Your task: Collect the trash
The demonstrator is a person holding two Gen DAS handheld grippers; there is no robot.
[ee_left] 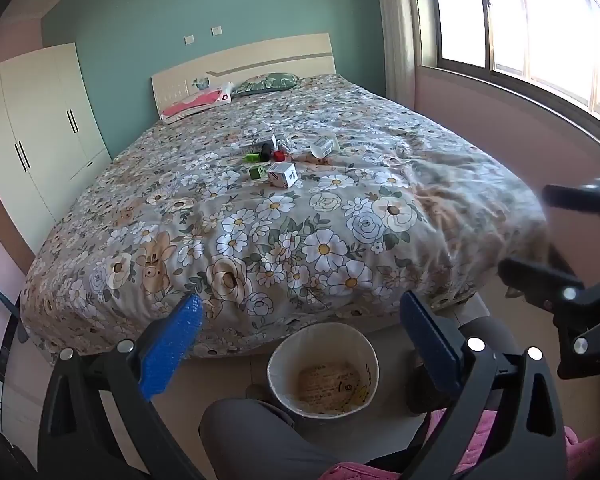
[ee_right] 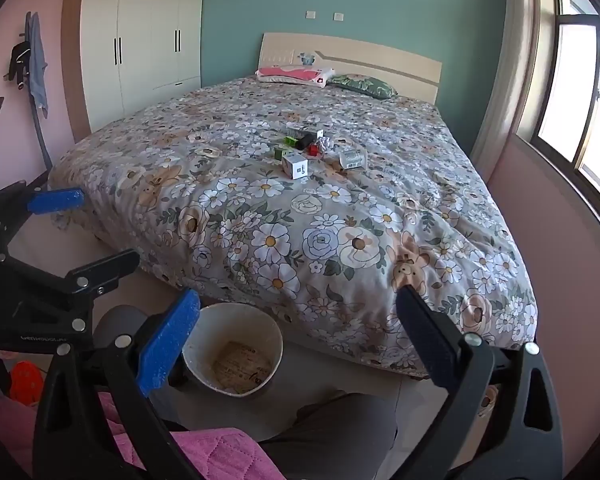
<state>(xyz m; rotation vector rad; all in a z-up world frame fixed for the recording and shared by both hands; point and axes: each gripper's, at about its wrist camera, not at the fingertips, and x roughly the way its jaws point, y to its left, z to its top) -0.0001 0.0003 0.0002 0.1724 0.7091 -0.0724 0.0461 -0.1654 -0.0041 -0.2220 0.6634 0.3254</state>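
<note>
Left gripper (ee_left: pixel 300 328) and right gripper (ee_right: pixel 298 320) both spread wide, grasping nothing, above bin (ee_left: pixel 278 364); trash pile (ee_left: pixel 288 156) mid-bed, well beyond bin.

Inventory as I count it from my two wrist cameras:

- Grippers: two, my left gripper (ee_left: pixel 300 320) and my right gripper (ee_right: pixel 298 316).
- Bed (ee_left: pixel 340 240): one.
- Pillows: two, one pink pillow (ee_left: pixel 198 104) and one green floral pillow (ee_left: pixel 266 82).
- Wastebasket (ee_left: pixel 323 372): one, on the floor.
- Wardrobe (ee_right: pixel 140 40): one, with four doors.
- White cartons: two, one small white box (ee_left: pixel 283 174) and one white container lying on its side (ee_left: pixel 324 146).
- Green blocks: two, (ee_left: pixel 253 157) and (ee_left: pixel 257 172).
- Red block (ee_left: pixel 279 155): one.
- Black cylinder (ee_left: pixel 265 151): one.
- Crumpled foil ball (ee_right: pixel 323 144): one.
- The remaining scraps behind this cluster are too small to count.
</note>
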